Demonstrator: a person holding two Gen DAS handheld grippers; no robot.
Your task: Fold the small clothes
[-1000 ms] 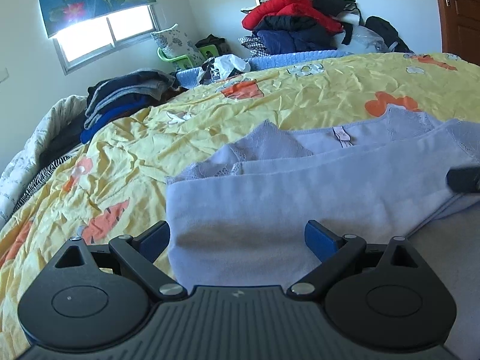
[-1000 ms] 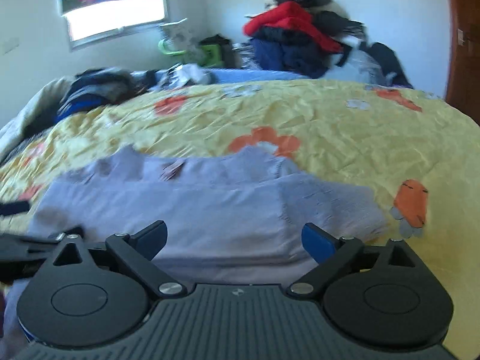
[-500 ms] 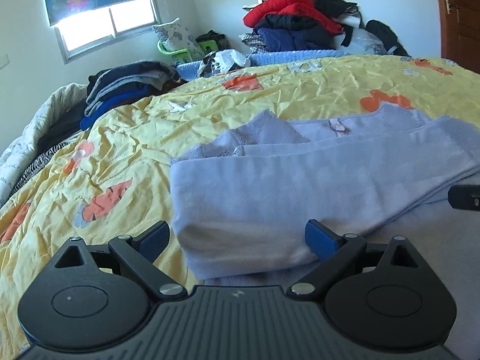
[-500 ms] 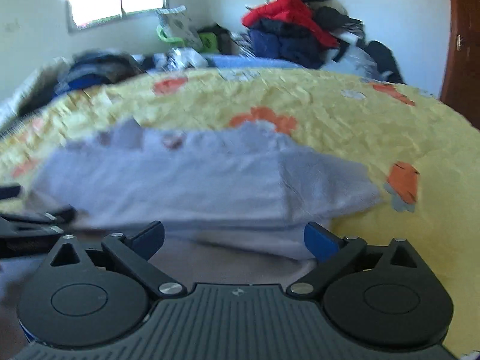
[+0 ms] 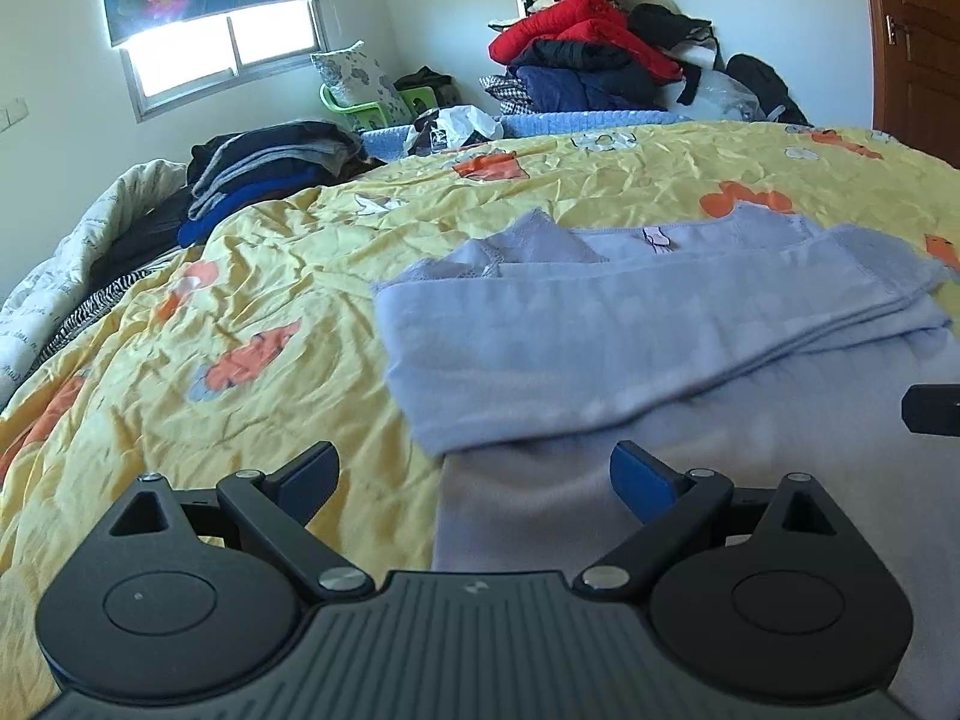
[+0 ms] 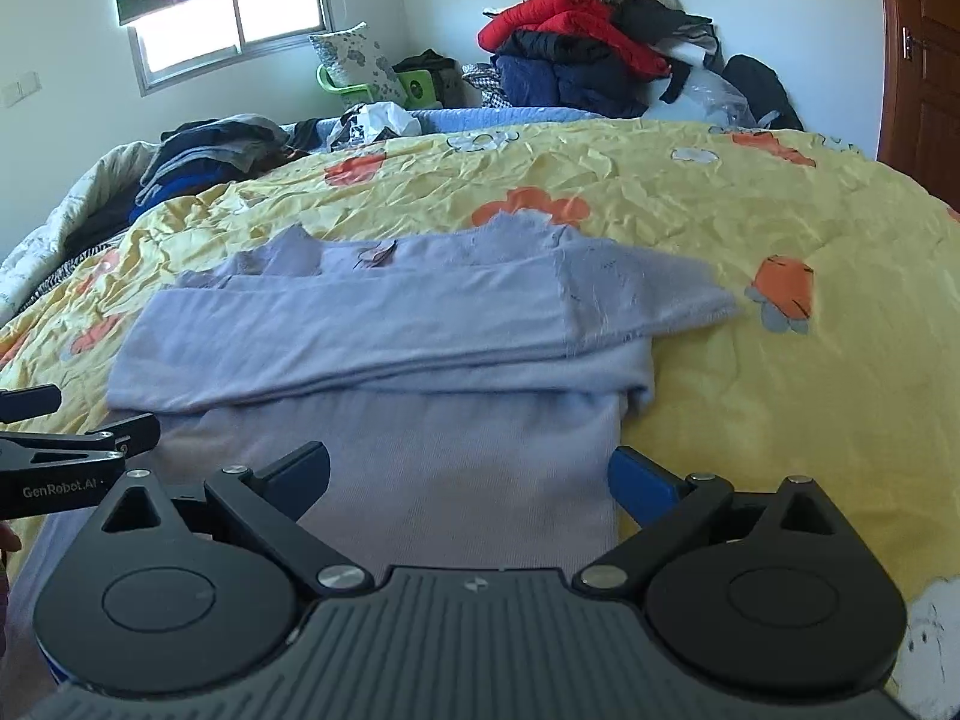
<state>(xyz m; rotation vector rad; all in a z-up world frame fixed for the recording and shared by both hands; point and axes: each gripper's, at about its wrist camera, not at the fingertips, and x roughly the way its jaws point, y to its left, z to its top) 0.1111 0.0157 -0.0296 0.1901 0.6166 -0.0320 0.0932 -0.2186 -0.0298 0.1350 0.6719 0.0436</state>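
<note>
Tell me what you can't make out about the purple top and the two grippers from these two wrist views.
- Near hem of the lavender top: hidden under the gripper bodies and cut by the bottom edge, both views.
- Neck label: too small to read; blurred in the right view.
- Right gripper in the left view: only a dark tip at the right edge.
- Left gripper in the right view: cut by the left edge; its opening shows only in its own view.

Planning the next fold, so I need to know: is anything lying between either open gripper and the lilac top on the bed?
Nothing visible: the lilac top lies directly ahead of the open left gripper and right gripper.
</note>
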